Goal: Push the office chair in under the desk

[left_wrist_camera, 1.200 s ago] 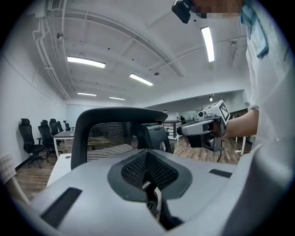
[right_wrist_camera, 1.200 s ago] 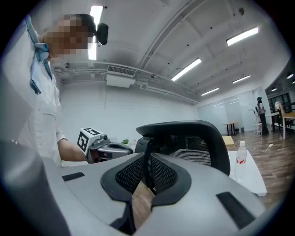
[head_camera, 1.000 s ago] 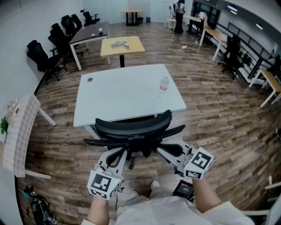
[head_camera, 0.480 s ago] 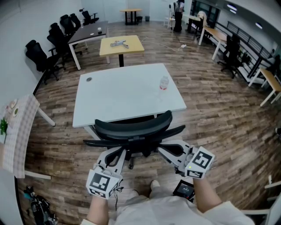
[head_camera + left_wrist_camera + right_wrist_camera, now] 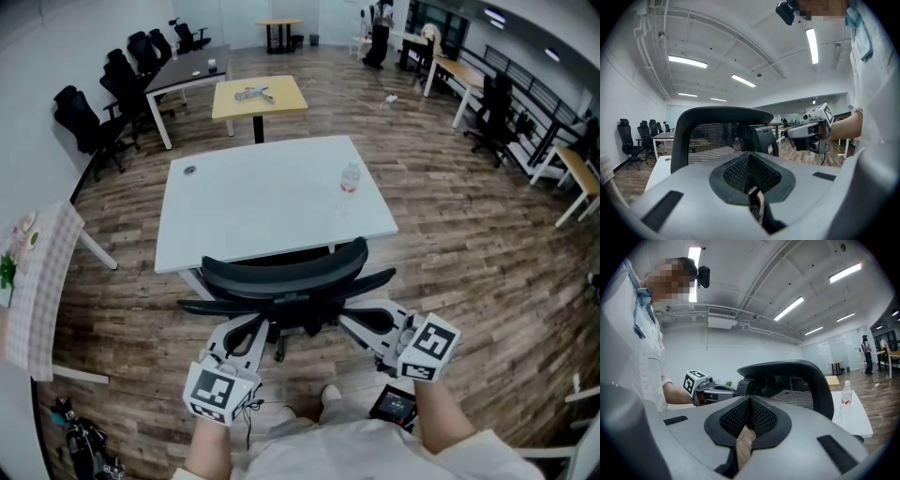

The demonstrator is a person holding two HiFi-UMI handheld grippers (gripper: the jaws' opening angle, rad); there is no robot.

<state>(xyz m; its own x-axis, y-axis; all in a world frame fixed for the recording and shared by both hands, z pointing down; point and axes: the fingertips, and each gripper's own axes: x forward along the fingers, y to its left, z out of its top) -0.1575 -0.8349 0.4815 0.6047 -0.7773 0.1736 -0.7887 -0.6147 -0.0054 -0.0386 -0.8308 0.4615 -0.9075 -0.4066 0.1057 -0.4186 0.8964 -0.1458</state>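
head view: low in the frame, the left gripper (image 5: pixel 255 328) and right gripper (image 5: pixel 349 323) reach up from the bottom edge, held nearly level, with their tips just beside the back of the chair (image 5: pixel 286 274), one on each side of its centre; whether they touch it is unclear. the chair stands mid-frame at the near edge of the white desk (image 5: pixel 244 211). a bottle (image 5: pixel 350 178) stands near the desk's right edge, and open wood floor (image 5: pixel 450 244) lies to either side. left gripper view: the jaws are pressed together and empty, with the mesh back just ahead. right gripper view: the jaws are likewise together on nothing, with the back ahead and to the right.
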